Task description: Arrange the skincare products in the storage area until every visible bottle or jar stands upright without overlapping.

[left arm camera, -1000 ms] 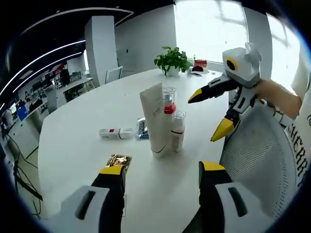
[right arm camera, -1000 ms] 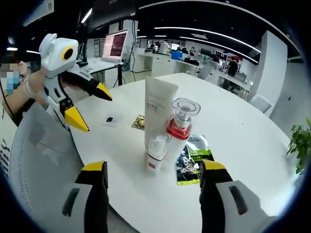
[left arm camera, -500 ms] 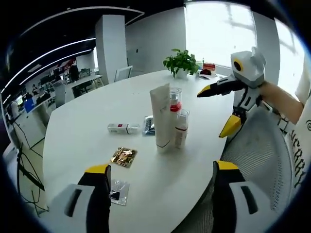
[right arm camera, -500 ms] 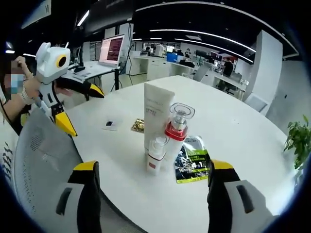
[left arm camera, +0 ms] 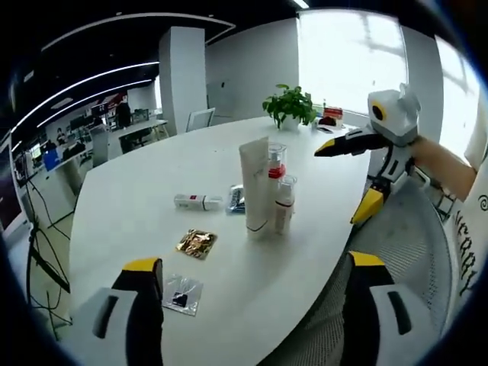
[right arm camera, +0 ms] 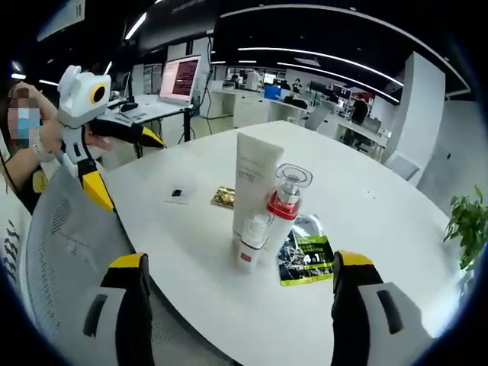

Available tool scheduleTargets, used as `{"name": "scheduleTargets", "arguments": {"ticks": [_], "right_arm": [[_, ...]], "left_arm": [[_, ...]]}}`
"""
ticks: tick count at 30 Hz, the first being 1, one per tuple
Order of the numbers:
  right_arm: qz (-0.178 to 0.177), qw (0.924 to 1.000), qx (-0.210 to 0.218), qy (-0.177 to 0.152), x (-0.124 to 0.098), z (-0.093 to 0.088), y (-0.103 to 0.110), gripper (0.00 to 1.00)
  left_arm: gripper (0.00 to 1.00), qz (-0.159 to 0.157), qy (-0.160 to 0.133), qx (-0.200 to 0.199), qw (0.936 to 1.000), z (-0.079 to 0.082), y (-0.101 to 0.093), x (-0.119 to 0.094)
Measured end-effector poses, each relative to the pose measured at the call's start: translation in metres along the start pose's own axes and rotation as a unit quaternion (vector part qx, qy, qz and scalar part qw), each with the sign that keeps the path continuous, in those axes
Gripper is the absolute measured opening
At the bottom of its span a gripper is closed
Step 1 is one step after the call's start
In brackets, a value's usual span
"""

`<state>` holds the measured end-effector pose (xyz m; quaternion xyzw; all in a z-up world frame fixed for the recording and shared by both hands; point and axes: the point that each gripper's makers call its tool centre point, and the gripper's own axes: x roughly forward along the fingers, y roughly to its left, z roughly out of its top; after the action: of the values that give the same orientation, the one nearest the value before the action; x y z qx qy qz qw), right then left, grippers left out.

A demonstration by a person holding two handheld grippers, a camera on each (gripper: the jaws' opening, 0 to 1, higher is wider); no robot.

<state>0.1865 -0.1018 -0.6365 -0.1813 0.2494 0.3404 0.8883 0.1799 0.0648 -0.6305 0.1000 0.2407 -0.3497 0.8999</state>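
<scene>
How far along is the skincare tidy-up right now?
Done: the tall white tube, the red-collared clear pump bottle and the small white pump bottle stand upright together. In hand: nothing; the left gripper and right gripper are open. Left: the small white bottle lying flat needs standing up.

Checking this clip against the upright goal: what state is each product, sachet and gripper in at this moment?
white tube: upright
red-collared pump bottle: upright
small white bottle: upright
small red-labelled tube: lying flat
dark green sachet: flat
gold sachet: flat
clear sachet: flat
left gripper: open, empty
right gripper: open, empty
</scene>
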Motion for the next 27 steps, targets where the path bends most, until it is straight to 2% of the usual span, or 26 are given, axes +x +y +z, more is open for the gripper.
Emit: {"name": "scheduleTargets", "arguments": {"ticks": [6,12,19,22,27], "right_arm": [[0.001,1.0000,0.005,-0.004,0.000,0.003,0.001,1.00],[0.002,1.0000,0.004,-0.005,0.000,0.004,0.002,1.00],[-0.004,1.0000,0.007,0.000,0.000,0.000,-0.002,1.00],[-0.003,0.9999,0.010,0.001,0.000,-0.002,-0.005,1.00],[-0.002,1.0000,0.006,0.002,0.002,-0.002,-0.007,1.00]], "left_arm": [[0.99,0.001,-0.008,0.000,1.0000,0.002,0.000,-0.001],[0.99,-0.003,-0.005,-0.002,1.0000,0.000,0.001,0.002],[0.99,-0.004,-0.003,-0.003,1.0000,0.000,0.009,0.008],[0.99,0.004,0.003,0.017,0.9998,0.003,0.009,0.010],[0.99,0.002,0.004,0.022,0.9997,0.008,0.014,0.014]]}}
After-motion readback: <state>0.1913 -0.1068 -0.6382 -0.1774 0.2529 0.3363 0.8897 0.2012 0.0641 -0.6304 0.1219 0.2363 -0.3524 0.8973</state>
